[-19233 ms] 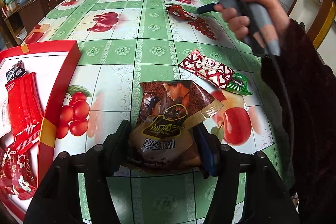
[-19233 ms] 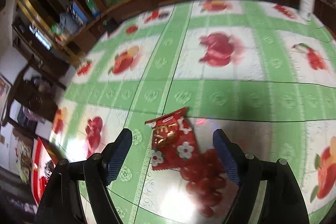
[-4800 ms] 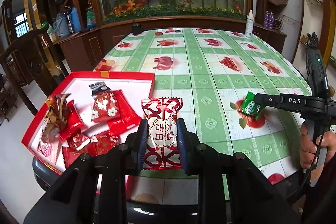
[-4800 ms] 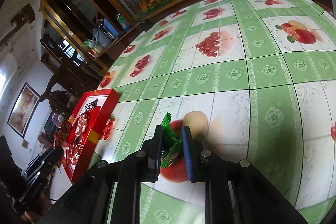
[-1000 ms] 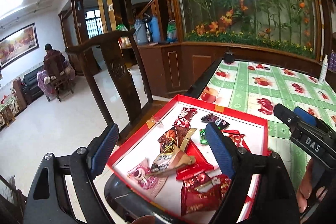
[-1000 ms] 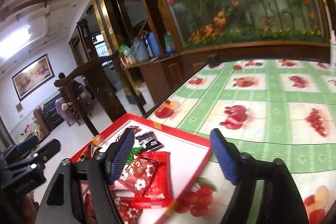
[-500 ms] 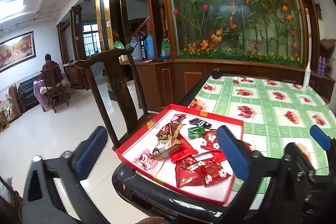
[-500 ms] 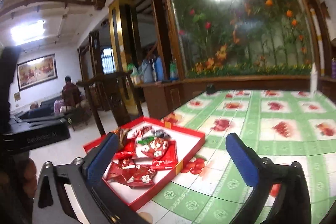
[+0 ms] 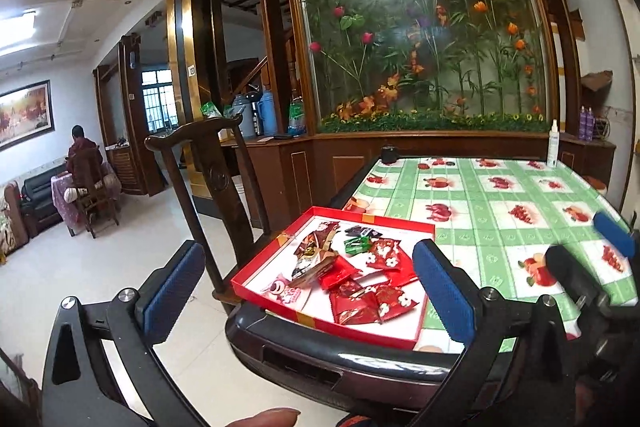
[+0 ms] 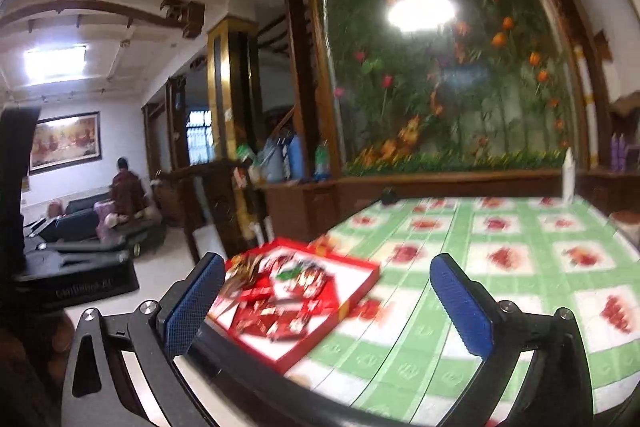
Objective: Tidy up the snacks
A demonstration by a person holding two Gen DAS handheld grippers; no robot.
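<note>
A red tray with a white floor sits at the near left corner of the table and holds several snack packets: red ones, a brown one, a green one. My left gripper is open and empty, held back from the table edge. My right gripper is open and empty too, also off the table; the tray shows blurred between its fingers. The right gripper's body shows at the right of the left wrist view.
The table wears a green and white fruit-print cloth. A dark wooden chair stands left of the table. A white spray bottle and a small black object stand at the far edge. A flower-painted glass wall is behind.
Both grippers have pulled back and away from the tray, staying open and empty. The tray now looks smaller and farther. The right wrist view is blurred by motion.
</note>
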